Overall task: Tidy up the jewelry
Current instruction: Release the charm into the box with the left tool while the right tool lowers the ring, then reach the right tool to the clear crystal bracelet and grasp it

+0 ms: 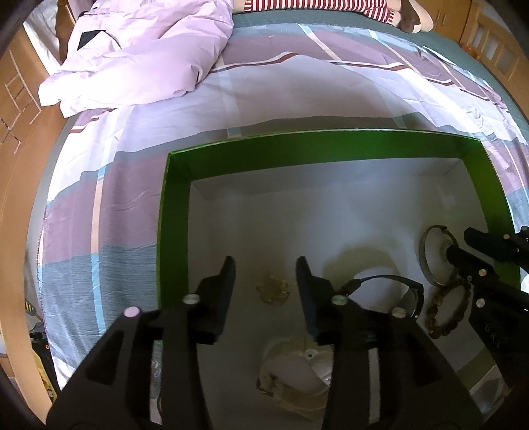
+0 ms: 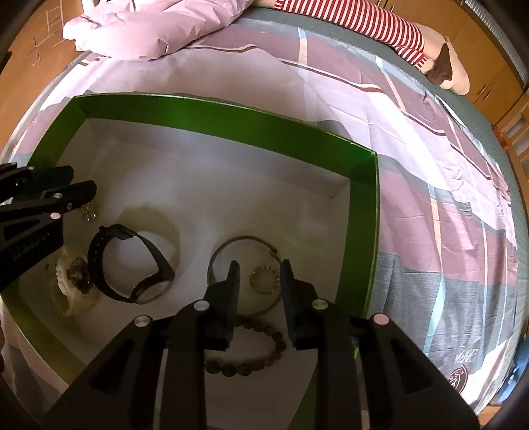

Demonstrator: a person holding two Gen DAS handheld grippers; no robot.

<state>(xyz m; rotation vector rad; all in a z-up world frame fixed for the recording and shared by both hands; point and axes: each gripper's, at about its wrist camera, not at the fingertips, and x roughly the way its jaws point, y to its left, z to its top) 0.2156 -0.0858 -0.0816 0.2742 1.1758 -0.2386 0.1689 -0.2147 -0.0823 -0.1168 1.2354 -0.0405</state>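
A green box (image 1: pixel 175 211) with a white floor lies on the bed and holds the jewelry; it also shows in the right wrist view (image 2: pixel 205 112). My left gripper (image 1: pixel 266 268) is open and empty, above a small gold chain piece (image 1: pixel 272 291); below it lies a white watch (image 1: pixel 291 373). My right gripper (image 2: pixel 259 273) is open and empty over a small beaded ring (image 2: pixel 263 279) inside a metal bangle (image 2: pixel 231 243). A brown bead bracelet (image 2: pixel 254 360) lies under it. A black watch (image 2: pixel 132 264) and the white watch (image 2: pixel 71 281) lie to the left.
The box sits on a purple, grey and white patterned bedsheet (image 1: pixel 109 198). A crumpled lilac duvet (image 1: pixel 139 53) and a person's red-striped legs (image 2: pixel 357 23) are at the far side. Wooden furniture (image 1: pixel 20 99) flanks the bed.
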